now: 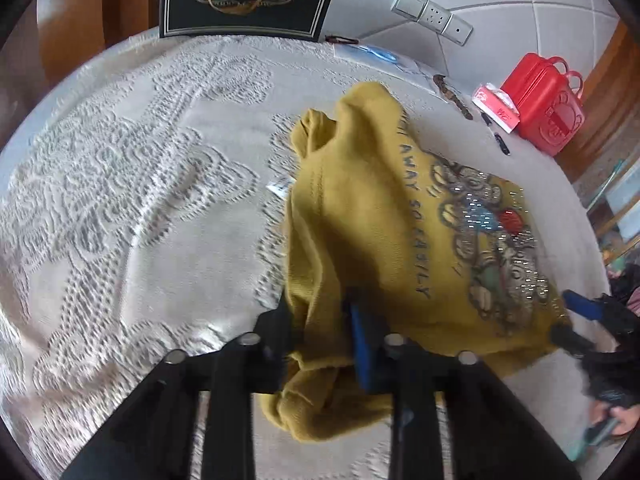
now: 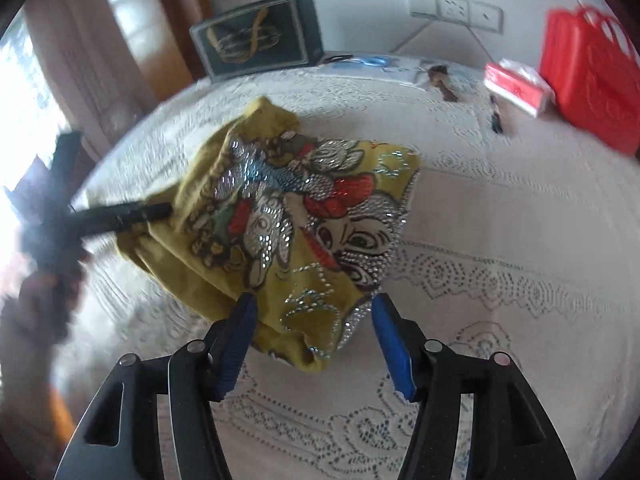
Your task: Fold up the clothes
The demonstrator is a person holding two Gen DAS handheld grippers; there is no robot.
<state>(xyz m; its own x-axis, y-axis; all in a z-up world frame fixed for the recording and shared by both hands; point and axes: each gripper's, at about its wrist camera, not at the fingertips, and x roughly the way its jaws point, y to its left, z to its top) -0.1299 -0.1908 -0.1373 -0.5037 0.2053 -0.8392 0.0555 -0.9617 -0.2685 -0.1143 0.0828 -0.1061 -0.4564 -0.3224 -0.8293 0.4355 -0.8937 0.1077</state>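
The left gripper (image 1: 324,332) is clenched on the near bunched edge of the mustard-yellow sequinned cartoon sweatshirt (image 1: 384,216), which lies on the white lace bedspread (image 1: 132,184), running away toward the far side. The right gripper (image 2: 314,340) is released, jaws apart astride the sweatshirt's near corner, pads not pressing; it seems best placed to grasp there.

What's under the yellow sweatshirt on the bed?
The yellow sweatshirt lies on the white lace bedspread. A small white and blue tag peeks out at its edge. Anything else beneath is covered.
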